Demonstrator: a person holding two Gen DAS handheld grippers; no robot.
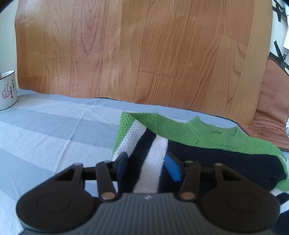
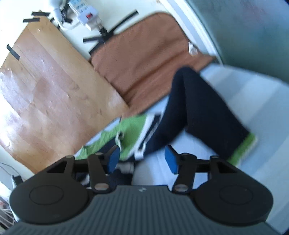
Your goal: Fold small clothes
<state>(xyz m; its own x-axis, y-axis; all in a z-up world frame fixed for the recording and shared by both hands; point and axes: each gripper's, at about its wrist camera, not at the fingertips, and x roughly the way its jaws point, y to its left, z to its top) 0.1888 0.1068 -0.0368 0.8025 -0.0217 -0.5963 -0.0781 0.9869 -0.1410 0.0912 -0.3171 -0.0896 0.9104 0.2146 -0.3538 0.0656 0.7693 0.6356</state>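
Left gripper [image 1: 147,167] straddles striped sweater [image 1: 180,144]; mug [image 1: 7,90] lettering unreadable.

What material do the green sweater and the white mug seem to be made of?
Green sweater: knitted yarn, probably wool or acrylic, matte; the bumpy stitches and ribbed collar show it. White mug: likely enamelled metal, glossy, with a thin dark rim; ceramic is also possible.

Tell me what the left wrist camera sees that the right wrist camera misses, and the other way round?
Only the left view shows a white mug with a thumbs-up drawing and the sweater's green collar, with the left claw open over the stripes. Only the right view shows a white power strip and the dark sleeve stretched out, with the right claw open. Both show the sweater, the wood-pattern board and the brown mat.
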